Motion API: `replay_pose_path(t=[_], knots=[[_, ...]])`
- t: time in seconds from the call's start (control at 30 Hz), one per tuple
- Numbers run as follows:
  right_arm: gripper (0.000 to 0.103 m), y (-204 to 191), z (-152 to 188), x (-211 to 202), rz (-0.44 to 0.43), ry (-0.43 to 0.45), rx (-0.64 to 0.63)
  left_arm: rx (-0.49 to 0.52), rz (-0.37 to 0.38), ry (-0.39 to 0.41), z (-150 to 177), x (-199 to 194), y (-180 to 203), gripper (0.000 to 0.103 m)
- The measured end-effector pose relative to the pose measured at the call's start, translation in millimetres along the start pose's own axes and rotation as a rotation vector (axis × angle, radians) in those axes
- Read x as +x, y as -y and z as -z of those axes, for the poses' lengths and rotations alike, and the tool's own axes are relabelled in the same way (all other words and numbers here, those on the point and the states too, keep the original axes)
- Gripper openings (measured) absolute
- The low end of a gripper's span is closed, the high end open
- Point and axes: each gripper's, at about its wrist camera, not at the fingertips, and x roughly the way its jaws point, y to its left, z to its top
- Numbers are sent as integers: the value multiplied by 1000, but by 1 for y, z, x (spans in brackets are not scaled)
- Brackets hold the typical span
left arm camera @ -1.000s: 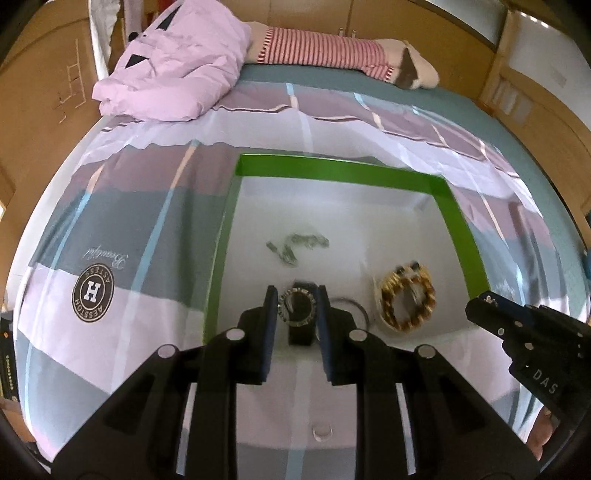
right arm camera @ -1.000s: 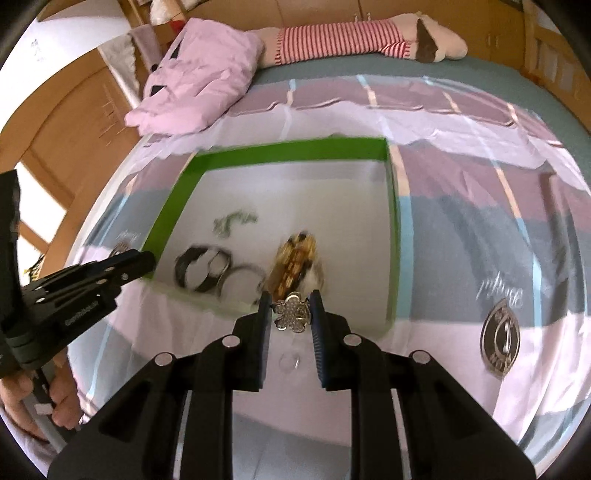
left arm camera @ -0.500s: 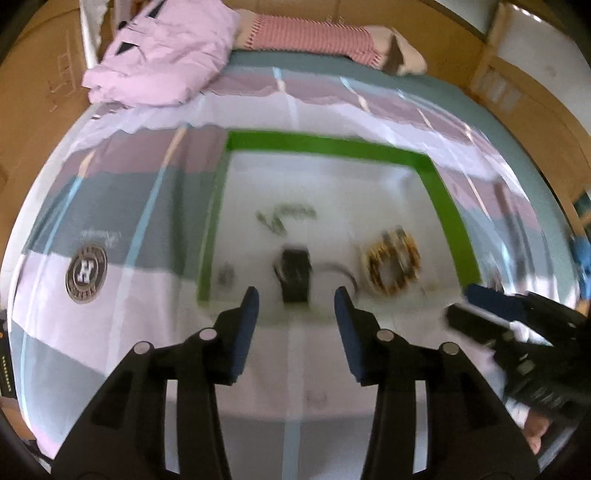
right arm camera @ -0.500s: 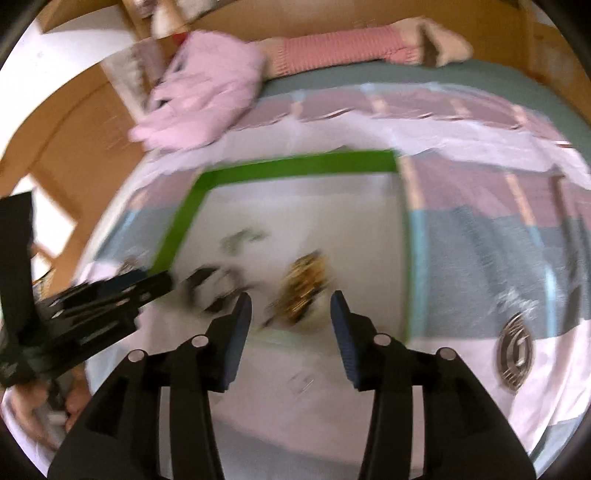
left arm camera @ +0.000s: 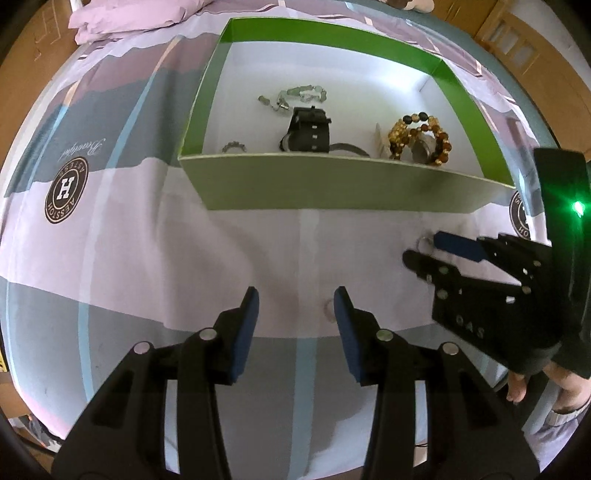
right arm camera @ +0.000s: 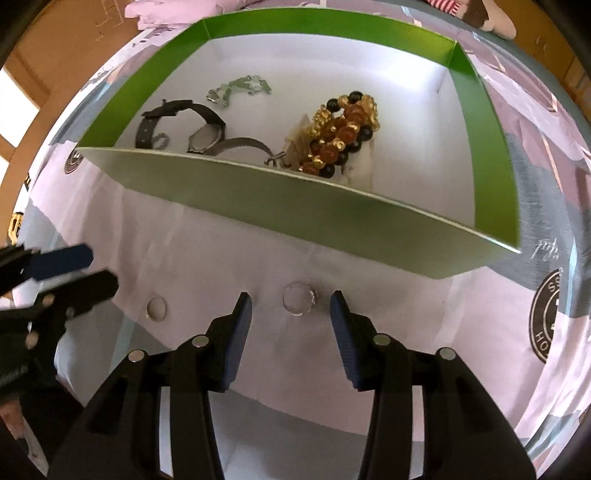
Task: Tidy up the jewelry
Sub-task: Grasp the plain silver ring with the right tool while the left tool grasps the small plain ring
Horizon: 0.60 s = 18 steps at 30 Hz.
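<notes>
A green box (left arm camera: 332,184) with a white inside stands on the bed. It holds a black watch (left arm camera: 308,129), an amber bead bracelet (left arm camera: 419,136), a pale green bracelet (left arm camera: 299,92) and a small silver piece (left arm camera: 234,147). My left gripper (left arm camera: 295,299) hangs open over the sheet in front of the box, with a small ring (left arm camera: 328,308) lying by its right finger. My right gripper (right arm camera: 290,301) is open too. A clear ring (right arm camera: 299,297) lies between its fingers, untouched. A second ring (right arm camera: 156,307) lies to the left, near the left gripper (right arm camera: 99,269).
The box's near wall (right arm camera: 295,199) rises just beyond both grippers. The right gripper (left arm camera: 424,245) and a hand (left arm camera: 532,384) fill the right side of the left wrist view. A pink pillow (left arm camera: 140,14) lies at the head of the striped bed sheet (left arm camera: 110,258).
Both grippers were shut on small silver pieces over the box, then opened and let them go. Both have since come down to the sheet in front of the box.
</notes>
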Motion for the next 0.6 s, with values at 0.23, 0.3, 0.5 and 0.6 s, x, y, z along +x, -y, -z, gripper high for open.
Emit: replay_pose_path(t=[0.23, 0.3, 0.5, 0.6], knots=[[21, 4, -4, -1, 11, -8, 9, 21, 30, -52, 6, 15, 10, 46], [21, 8, 0, -4, 6, -20, 23, 41, 24, -53, 8, 16, 16, 46], [21, 23, 8, -6, 10, -42, 42, 70, 9, -67, 8, 29, 31, 46], [21, 28, 12, -7, 8, -45, 44, 71, 0, -79, 7, 36, 34, 45]])
